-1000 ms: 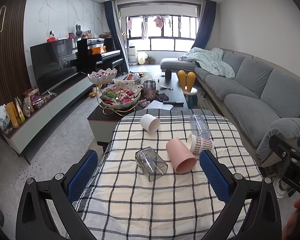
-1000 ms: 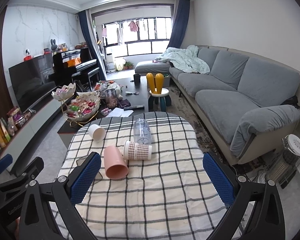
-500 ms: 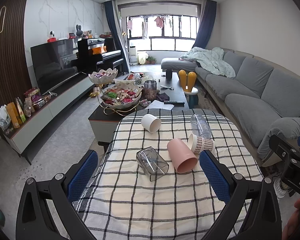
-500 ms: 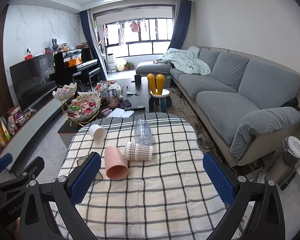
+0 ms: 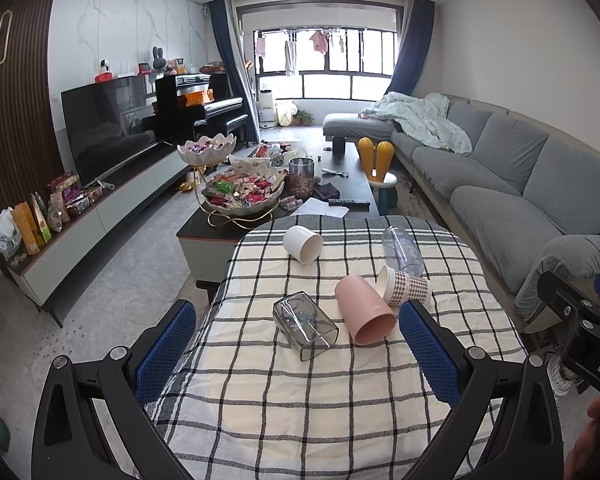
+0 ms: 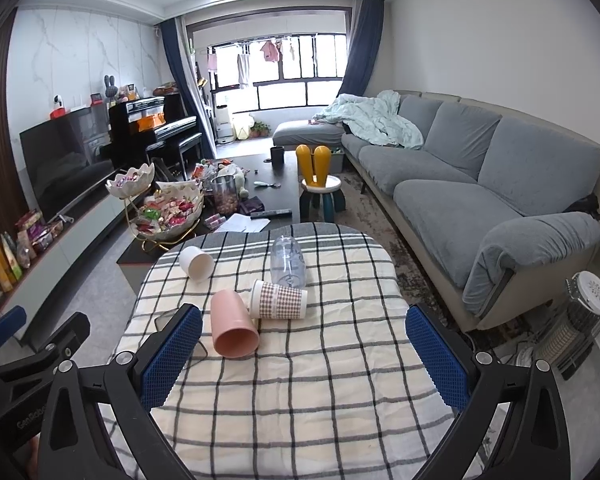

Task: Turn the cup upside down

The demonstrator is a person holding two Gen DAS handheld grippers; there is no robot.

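Several cups lie on their sides on the checked tablecloth (image 5: pixel 300 392): a pink cup (image 5: pixel 364 314) (image 6: pixel 232 330), a smoky square glass (image 5: pixel 305 320), a checked paper cup (image 5: pixel 404 286) (image 6: pixel 278 300), a white cup (image 5: pixel 303 244) (image 6: pixel 197 263) and a clear plastic cup (image 5: pixel 403 245) (image 6: pixel 287 260). My left gripper (image 5: pixel 298 352) is open and empty, just short of the glass and pink cup. My right gripper (image 6: pixel 306 354) is open and empty, its left finger (image 6: pixel 172 354) hiding most of the glass (image 6: pixel 168 318).
A coffee table (image 5: pixel 260 216) crowded with snack bowls stands behind the table. A grey sofa (image 6: pixel 480 184) runs along the right, a TV cabinet (image 5: pixel 100 208) along the left. A heater (image 6: pixel 580 316) stands on the floor at right. The tablecloth's near half is bare.
Both grippers have shifted only slightly; the view has barely moved. The cups lie as before.
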